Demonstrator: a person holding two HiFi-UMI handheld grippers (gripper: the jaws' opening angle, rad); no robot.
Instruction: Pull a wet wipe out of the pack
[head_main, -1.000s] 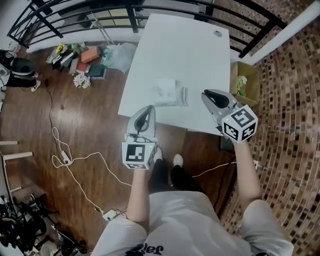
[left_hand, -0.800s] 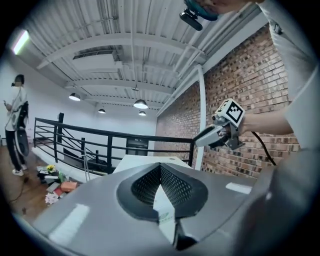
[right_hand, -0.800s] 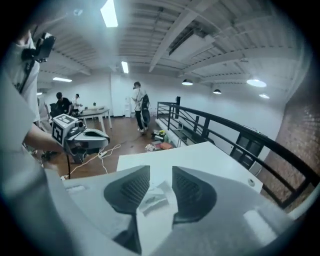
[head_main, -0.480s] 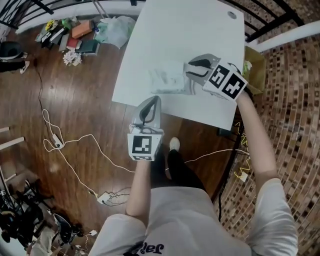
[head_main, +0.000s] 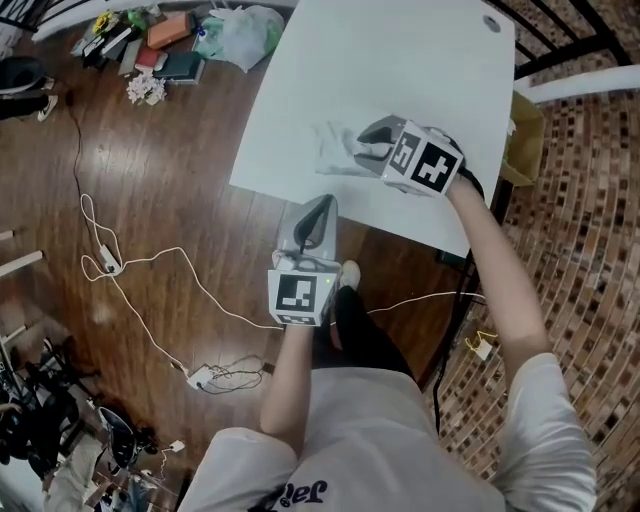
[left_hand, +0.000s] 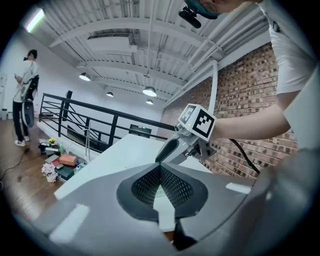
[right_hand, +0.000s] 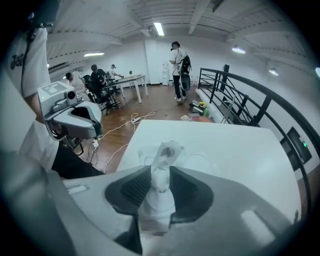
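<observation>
The left hand-held gripper is clenched on nothing by the near edge of the worktop, while the wet wipe, not out yet, pokes up from the pack between the right hand-held gripper, whose jaws stand apart and have just been closing.

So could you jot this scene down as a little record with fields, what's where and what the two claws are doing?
Surface: white table
Wet wipe pack: lying on the table near its front edge
Wipe tuft: sticking up from the pack
Right gripper: over the pack, jaws apart, just closing slightly, tuft between them, not clamped yet
Left gripper: at the table's near edge, jaws shut, empty
</observation>
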